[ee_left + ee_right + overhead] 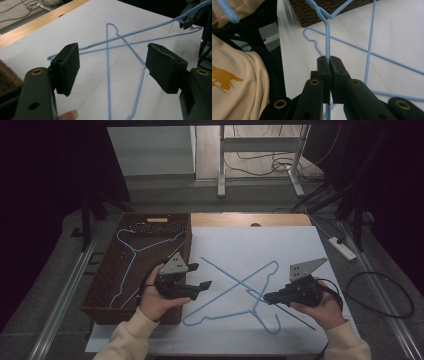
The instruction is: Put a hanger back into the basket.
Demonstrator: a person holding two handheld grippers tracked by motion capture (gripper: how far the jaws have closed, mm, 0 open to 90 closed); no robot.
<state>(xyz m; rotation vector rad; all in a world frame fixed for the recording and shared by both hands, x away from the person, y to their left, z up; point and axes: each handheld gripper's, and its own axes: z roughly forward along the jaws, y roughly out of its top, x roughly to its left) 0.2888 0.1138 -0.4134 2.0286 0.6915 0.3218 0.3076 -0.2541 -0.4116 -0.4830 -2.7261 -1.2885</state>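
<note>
A person is sitting at a table covered by a white sheet (280, 245), holding a black two-jaw gripper in each hand. Two thin light-blue wire hangers are lying crossed on the sheet between the hands.

The right gripper (267, 297) is clamping its jaws tight on the wire of one blue hanger (260, 306), near that hanger's hook, at the right front of the sheet. In the right gripper view the wire is running straight up out of the pinched pads (329, 66). The other blue hanger (220, 297) is lying flat on the sheet, crossing the held one.

The left gripper (201, 276) is hovering just right of the basket with its jaws standing wide apart and nothing between them; in the left gripper view both hangers are lying on the sheet beyond its pads (68, 67).

A dark brown woven basket (107, 307) is sitting at the left of the table, touching the sheet's edge, with a third blue hanger (131, 251) lying inside it.

Beyond the table, a metal stand (221, 170), loose cables and a white power strip (341, 247) are resting on the floor. The sides of the high view are falling into darkness.

A cream sleeve with an orange print (224, 77) is crowding the left of the right gripper view; the print is cut off and too partial to read. No writing is legible.
</note>
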